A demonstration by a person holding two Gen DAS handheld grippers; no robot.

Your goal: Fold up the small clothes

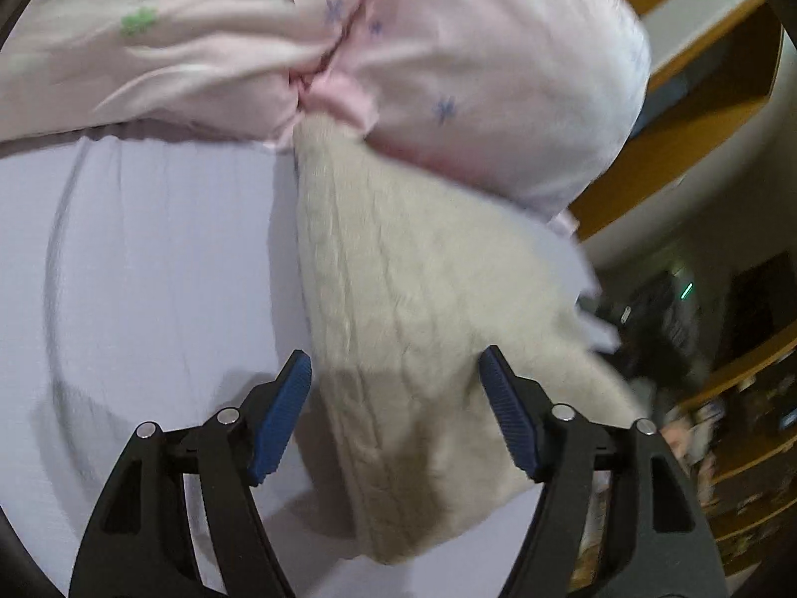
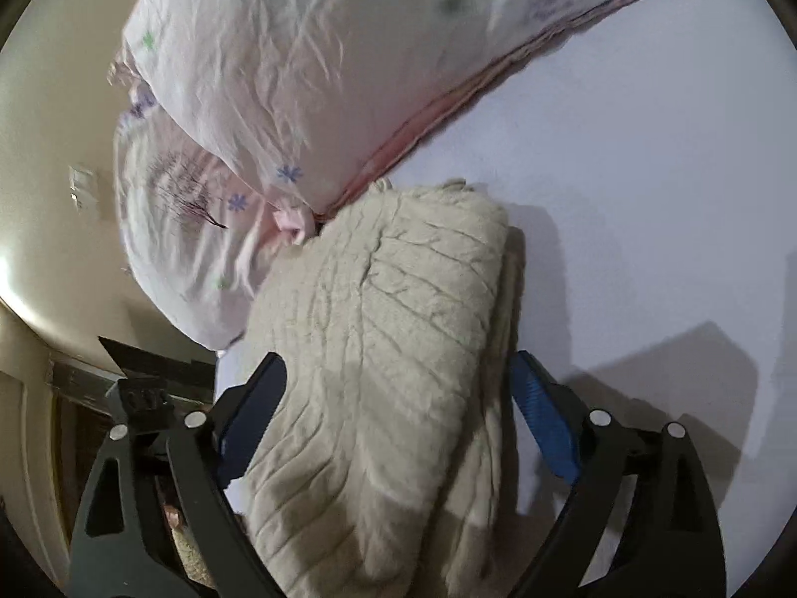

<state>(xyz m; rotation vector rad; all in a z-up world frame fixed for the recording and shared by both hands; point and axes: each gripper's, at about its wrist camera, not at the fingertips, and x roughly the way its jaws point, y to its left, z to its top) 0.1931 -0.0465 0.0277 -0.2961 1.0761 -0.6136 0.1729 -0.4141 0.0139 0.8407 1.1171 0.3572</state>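
Observation:
A cream cable-knit garment (image 1: 413,329) lies folded on the white bed sheet (image 1: 159,259), its far end against the pink pillows. My left gripper (image 1: 396,398) is open, its blue pads (image 1: 279,423) standing wide on either side of the knit's near end, above it. In the right wrist view the same knit garment (image 2: 378,364) lies in folded layers. My right gripper (image 2: 398,408) is open, its fingers straddling the garment; the blue pad (image 2: 545,423) sits by the garment's right edge. Contact with the cloth is unclear.
Two pale pink pillows with small star prints (image 1: 448,65) (image 2: 279,99) lie at the head of the bed. A wooden headboard and shelves (image 1: 697,114) stand on the right. The bed edge and a beige wall (image 2: 55,174) lie to the left of the right wrist view.

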